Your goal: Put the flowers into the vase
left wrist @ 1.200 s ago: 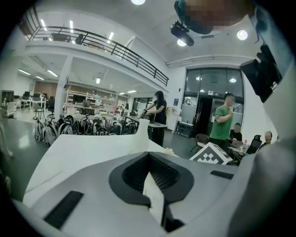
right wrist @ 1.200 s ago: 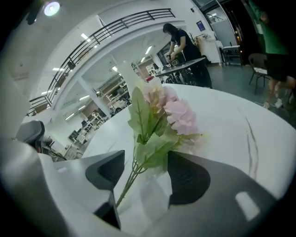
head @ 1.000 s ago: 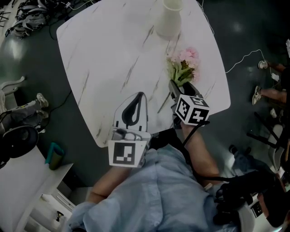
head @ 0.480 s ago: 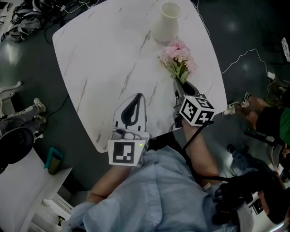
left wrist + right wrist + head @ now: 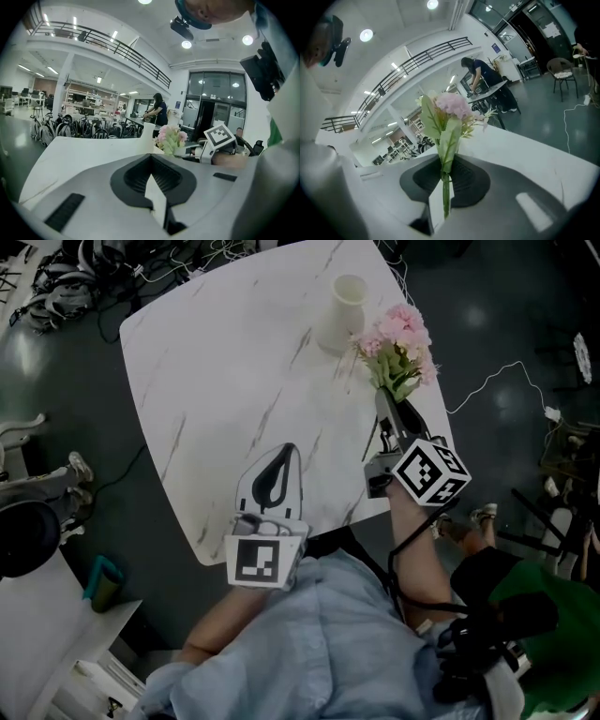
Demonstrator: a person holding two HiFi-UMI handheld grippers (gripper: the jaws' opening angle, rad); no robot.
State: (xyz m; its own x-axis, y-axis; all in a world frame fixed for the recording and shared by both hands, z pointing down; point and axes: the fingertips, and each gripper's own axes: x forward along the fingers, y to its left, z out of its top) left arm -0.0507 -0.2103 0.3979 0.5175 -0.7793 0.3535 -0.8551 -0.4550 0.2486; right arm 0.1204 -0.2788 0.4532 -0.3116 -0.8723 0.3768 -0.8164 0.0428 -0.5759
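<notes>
The right gripper (image 5: 392, 416) has its jaws clamped on the flowers (image 5: 401, 341) by the stems, blooms ahead, near the vase (image 5: 341, 311); stems should stand upright above its mouth before lowering; left gripper (image 5: 284, 452) jaws together, empty, above the table (image 5: 211, 381).

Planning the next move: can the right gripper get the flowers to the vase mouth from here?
Probably yes. The right gripper grips the flowers by the stem just beside the vase, whose mouth stands open. Nothing lies between them, and the left gripper sits clear near the table edge.

dim overhead view; fisheye-warped edges
</notes>
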